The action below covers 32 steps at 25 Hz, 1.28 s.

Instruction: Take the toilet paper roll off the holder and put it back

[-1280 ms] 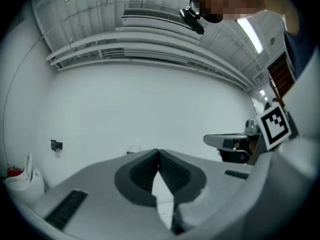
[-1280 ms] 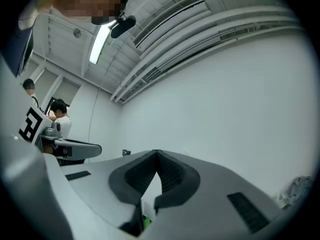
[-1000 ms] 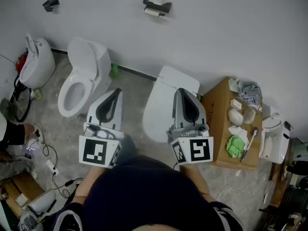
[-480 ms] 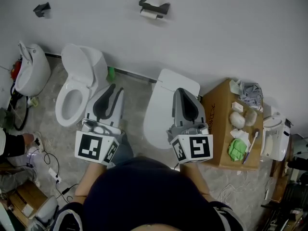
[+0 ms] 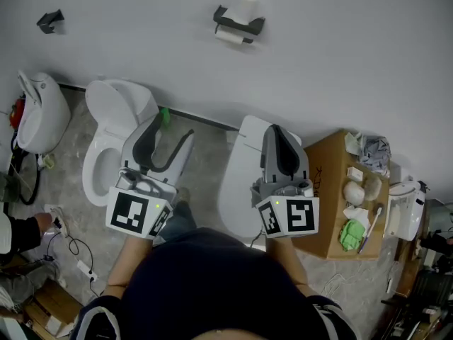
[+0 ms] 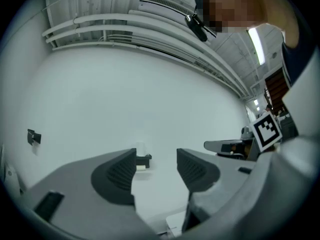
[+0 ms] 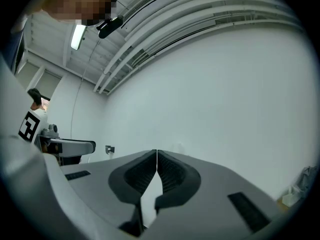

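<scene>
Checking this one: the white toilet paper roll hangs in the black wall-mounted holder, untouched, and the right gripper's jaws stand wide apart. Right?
One slip: the right gripper has its jaws pressed together, empty, as the right gripper view shows. The white toilet paper roll does hang in the black wall-mounted holder, untouched.
</scene>
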Each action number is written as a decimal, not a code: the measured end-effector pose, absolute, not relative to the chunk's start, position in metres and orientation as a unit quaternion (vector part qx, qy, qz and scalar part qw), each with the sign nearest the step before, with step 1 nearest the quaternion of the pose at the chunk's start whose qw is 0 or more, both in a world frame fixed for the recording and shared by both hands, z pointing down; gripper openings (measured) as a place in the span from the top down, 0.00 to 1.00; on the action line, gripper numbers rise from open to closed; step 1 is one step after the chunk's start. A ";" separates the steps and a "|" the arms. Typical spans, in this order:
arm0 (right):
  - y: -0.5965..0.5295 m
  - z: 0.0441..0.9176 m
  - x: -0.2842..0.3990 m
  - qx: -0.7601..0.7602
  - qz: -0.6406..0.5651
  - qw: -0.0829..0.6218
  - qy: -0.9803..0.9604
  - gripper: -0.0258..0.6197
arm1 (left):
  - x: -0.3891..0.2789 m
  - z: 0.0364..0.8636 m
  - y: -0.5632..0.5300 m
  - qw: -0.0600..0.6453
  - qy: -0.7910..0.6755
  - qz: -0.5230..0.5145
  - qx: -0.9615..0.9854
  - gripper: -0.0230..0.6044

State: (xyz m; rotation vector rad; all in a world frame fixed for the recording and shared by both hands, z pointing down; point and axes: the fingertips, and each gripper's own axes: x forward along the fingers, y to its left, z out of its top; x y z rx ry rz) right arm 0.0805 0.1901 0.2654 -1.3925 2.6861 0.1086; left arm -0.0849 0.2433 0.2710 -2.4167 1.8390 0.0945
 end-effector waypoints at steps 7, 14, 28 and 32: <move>0.130 0.269 0.047 -0.491 0.021 0.064 0.869 0.93 | -0.122 0.273 0.181 0.055 0.576 0.023 -0.816 0.57; 0.101 0.270 0.019 -0.516 0.025 0.070 0.854 0.93 | -0.155 0.273 0.142 0.058 0.549 0.035 -0.833 0.57; 0.092 0.280 0.027 -0.577 0.028 0.035 0.815 0.93 | -0.159 0.281 0.104 0.037 0.501 0.057 -0.863 0.57; 0.089 0.282 0.032 -0.583 0.026 0.034 0.811 0.93 | -0.152 0.284 0.095 0.038 0.497 0.053 -0.865 0.57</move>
